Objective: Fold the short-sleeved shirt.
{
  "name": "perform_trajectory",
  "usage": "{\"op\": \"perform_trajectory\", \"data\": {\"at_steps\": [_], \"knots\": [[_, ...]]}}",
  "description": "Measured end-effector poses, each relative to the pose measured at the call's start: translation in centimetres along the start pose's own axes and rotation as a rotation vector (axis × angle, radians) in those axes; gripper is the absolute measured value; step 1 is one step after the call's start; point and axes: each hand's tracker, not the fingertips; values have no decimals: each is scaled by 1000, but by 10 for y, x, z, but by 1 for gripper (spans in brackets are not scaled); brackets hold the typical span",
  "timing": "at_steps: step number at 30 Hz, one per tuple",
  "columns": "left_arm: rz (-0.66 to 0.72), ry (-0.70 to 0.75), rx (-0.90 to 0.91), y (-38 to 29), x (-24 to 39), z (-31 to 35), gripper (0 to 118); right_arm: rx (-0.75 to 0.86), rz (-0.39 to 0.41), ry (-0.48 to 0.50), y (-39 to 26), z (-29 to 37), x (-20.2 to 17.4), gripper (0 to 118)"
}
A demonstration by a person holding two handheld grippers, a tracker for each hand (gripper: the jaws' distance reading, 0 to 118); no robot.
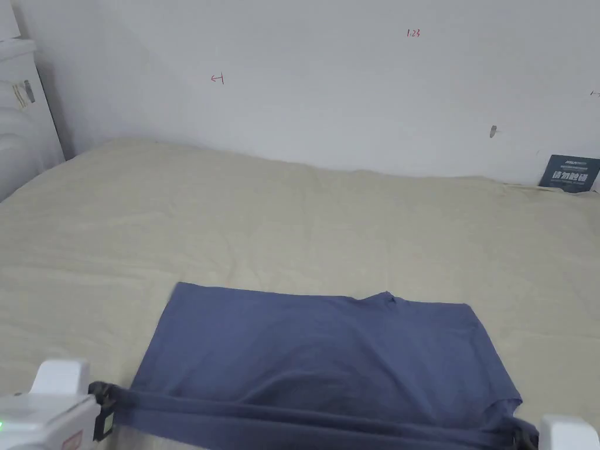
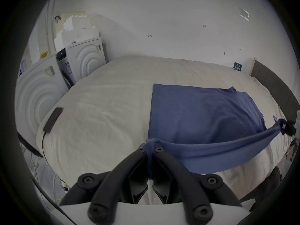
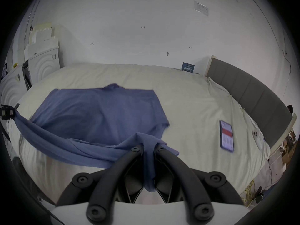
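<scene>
The left hand-held gripper [image 2: 150, 149] is clamped on the near left corner of the blue shirt [image 1: 322, 351], whose body lies on the bed [image 1: 293, 222] beyond it. The right hand-held gripper [image 3: 148, 149] pinches the opposite near corner, the edge taut between them. Uneven lift could skew the fold; the thin fabric might slip free. A phone [image 3: 226, 136] lies to its right.

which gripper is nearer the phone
Right. The right gripper sits just left of the phone, while the left gripper is across the shirt, far off.
</scene>
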Motion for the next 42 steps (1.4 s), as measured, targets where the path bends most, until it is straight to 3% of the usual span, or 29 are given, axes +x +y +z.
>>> {"op": "perform_trajectory", "data": {"at_steps": [5,16,20,23,26,28,30,35,38,41,42], "knots": [[-47,-3,-95,38,9,-56,0,-76,-10,31,40,-72,-3,7],[-10,11,-262,54,29,-142,0,-232,71,20,61,-173,-28,7],[-8,17,-279,45,40,-153,0,-263,74,25,54,-176,-35,8],[24,4,-260,48,38,-137,0,-232,55,35,54,-171,-33,16],[58,-34,-224,49,36,-119,10,-164,22,52,59,-152,-30,26],[81,-44,-161,50,34,-98,26,-105,1,62,59,-134,-28,45],[84,-41,-83,46,36,-72,33,-48,-22,77,58,-117,-24,46],[130,-56,157,24,24,-22,35,113,-69,105,38,-69,-24,46],[122,-50,252,2,24,3,34,197,-100,104,19,-37,-29,42],[85,-38,303,-17,22,16,26,246,-99,86,-1,-10,-36,2],[69,-40,312,-21,23,22,16,258,-104,74,-7,-3,-37,2]]}}
